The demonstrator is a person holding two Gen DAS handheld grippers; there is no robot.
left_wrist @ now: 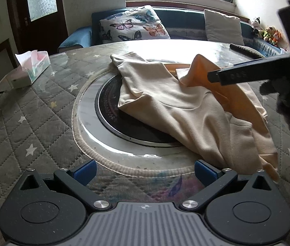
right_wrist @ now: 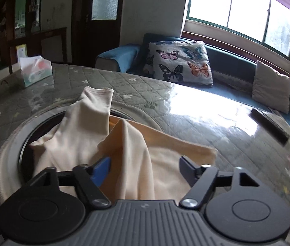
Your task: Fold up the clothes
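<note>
Left hand-held gripper (left_wrist: 144,171): I see its blue-padded fingers spread wide over the near edge of the tabletop (left_wrist: 42,110), holding nothing.
Right hand-held gripper (right_wrist: 145,170): in my right wrist view the fingers stand apart with a raised fold of cloth between them; whether the pads actually touch it I cannot tell. From the left wrist view it reaches in from the right, level with that lifted peak.
Cream garment (left_wrist: 177,106): lies rumpled across the dark round inset plate (left_wrist: 112,112) at the tabletop's centre, one sleeve stretched to the far left, an orange-tinted inner side showing at the raised fold on the right.
Tissue box (left_wrist: 34,69): far left on the quilted star-print cover; there is small print on its side, too blurred for me to read.
Remote control (right_wrist: 270,126): dark bar at the far right of the tabletop.
Butterfly cushion (left_wrist: 133,25): on the blue sofa (left_wrist: 181,18) beyond the tabletop, a plain cushion (left_wrist: 223,25) to its right.
Writing: none legible in either view.
</note>
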